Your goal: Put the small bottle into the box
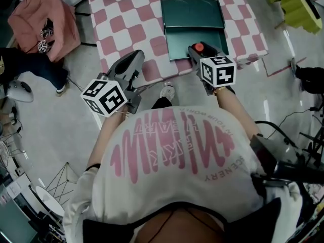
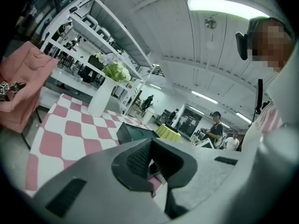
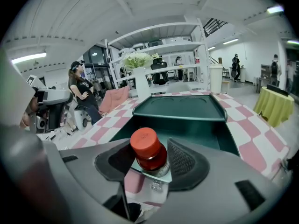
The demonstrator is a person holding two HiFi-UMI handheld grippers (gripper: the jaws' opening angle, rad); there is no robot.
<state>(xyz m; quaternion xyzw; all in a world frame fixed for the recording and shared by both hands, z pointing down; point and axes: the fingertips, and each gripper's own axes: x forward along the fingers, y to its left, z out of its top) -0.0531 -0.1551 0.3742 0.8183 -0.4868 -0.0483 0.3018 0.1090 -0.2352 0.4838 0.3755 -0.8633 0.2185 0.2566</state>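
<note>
the right gripper (image 3: 152,161) has its jaws spread around the small bottle (image 3: 148,151), a gap showing on the bottle's left, so the pads seem not to press; the bottle stands upright at the 6 o'clock rim of the green box (image 3: 187,107), and i cannot tell whether its base is inside; pulling back carelessly could clip the red cap and tip it onto the checked cloth (image 1: 126,19); the left gripper (image 2: 150,164), at 9 o'clock, is narrowly parted and empty.
</note>
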